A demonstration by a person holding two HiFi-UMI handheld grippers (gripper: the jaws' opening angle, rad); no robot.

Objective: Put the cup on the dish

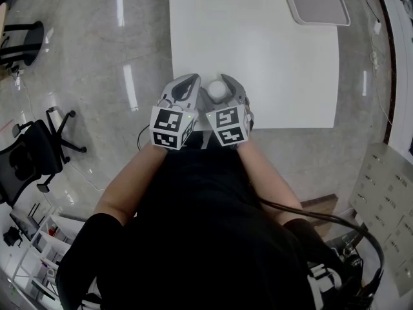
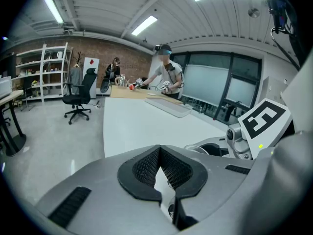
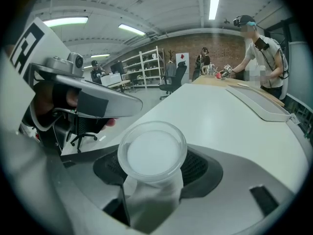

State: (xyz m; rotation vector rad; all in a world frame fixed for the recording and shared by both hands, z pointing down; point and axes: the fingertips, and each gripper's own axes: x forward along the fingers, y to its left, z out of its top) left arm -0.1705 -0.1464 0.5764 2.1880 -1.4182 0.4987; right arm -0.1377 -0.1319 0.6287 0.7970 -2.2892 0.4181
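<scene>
The right gripper [image 3: 157, 176] has its jaws closed on a small frosted white plastic cup [image 3: 152, 152]. They pinch the side wall low down, so one round end sticks out forward beyond the pads; whether that end is the mouth or the base I cannot tell. The left gripper [image 2: 164, 168] sits just beside it at 9 o'clock with its pads brought together and nothing between them. In the head view both grippers are held close to the person's body over the near edge of the white table [image 1: 258, 44], with the cup [image 1: 217, 89] between the right gripper's tips. The only likely dish is a shallow grey rectangular tray [image 1: 316, 2] at about 1 o'clock from the cup, well apart at the table's far end. The cup looks light, thin-walled and smooth, so it would likely flex or slip under a hard squeeze. A moderate grip on the wall below the stiffer rim, as now, seems soundest.
</scene>
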